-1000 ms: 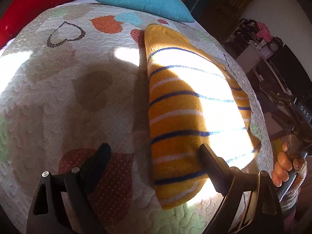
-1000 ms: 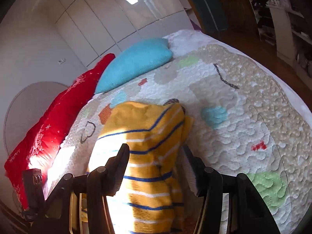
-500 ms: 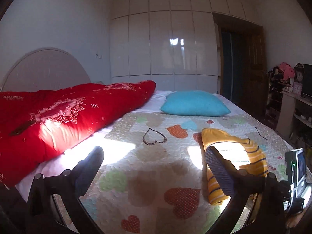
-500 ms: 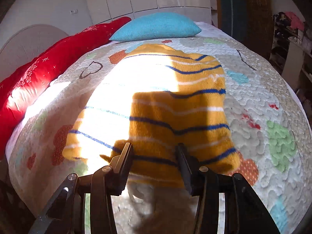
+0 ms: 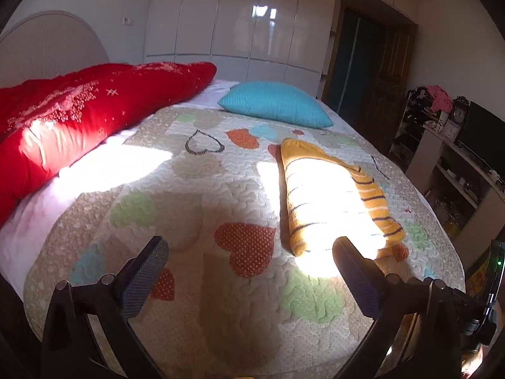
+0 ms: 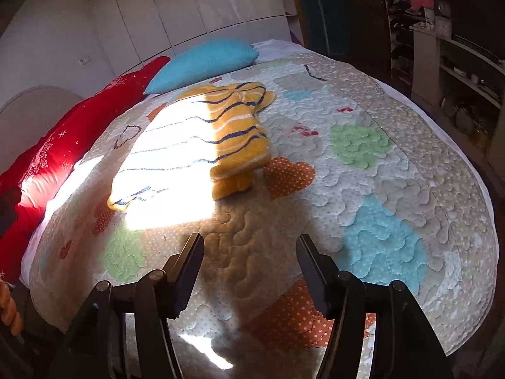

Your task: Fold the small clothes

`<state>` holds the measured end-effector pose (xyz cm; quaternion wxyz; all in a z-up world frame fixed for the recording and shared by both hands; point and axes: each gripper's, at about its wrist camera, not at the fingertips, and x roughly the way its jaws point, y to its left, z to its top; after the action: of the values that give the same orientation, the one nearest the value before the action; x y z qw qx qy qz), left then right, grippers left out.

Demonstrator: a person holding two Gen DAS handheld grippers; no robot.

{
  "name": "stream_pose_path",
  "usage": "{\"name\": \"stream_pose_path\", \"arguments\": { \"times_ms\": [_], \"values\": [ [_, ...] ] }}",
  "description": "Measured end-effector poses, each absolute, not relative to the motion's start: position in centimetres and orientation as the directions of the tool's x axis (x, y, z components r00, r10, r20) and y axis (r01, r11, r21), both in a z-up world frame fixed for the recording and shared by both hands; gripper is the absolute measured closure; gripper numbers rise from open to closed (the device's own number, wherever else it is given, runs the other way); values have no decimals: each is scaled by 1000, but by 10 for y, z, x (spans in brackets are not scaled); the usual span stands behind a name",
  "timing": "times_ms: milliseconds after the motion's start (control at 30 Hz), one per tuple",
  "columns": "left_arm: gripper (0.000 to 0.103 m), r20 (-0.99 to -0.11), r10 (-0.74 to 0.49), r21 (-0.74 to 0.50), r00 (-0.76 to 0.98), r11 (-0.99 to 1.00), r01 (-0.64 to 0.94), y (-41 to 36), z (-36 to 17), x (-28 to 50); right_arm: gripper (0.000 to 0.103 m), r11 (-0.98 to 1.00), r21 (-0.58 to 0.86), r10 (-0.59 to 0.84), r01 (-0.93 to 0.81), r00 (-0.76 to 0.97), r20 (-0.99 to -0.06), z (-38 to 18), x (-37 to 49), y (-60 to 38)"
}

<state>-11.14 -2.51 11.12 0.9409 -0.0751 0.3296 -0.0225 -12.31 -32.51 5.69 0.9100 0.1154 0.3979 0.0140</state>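
A yellow striped garment (image 6: 202, 145) lies folded into a compact bundle on the quilted bed (image 6: 394, 189), partly in a bright patch of sunlight, near a blue pillow (image 6: 205, 61) and a red duvet (image 5: 79, 117). The left tongs (image 5: 252, 268) stand wide apart and empty above the quilt. The right tongs (image 6: 249, 268) have just been opening, with nothing between them. Both are clear of the garment, so folding looks finished or nearly so.

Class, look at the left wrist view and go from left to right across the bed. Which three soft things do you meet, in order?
red quilt → turquoise pillow → yellow striped garment
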Motion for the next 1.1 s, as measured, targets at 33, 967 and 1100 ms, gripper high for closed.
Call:
{"name": "stream_pose_path", "arguments": {
  "times_ms": [33, 967, 1100],
  "values": [
    [0, -649, -90, -154, 756, 988, -14, -29, 103, -108, 35, 976, 206, 103, 70, 684, -722, 57, -123, -325],
    [0, -767, -21, -6, 642, 1000, 25, -67, 60, -106, 26, 998, 42, 7, 38, 656, -755, 37, -119, -293],
    [0, -781, 21, 34, 624, 999, 8, -68, 54, -103, 25, 999, 35, 5, 33, 653, -757, 35, -119, -290]
  ]
}}
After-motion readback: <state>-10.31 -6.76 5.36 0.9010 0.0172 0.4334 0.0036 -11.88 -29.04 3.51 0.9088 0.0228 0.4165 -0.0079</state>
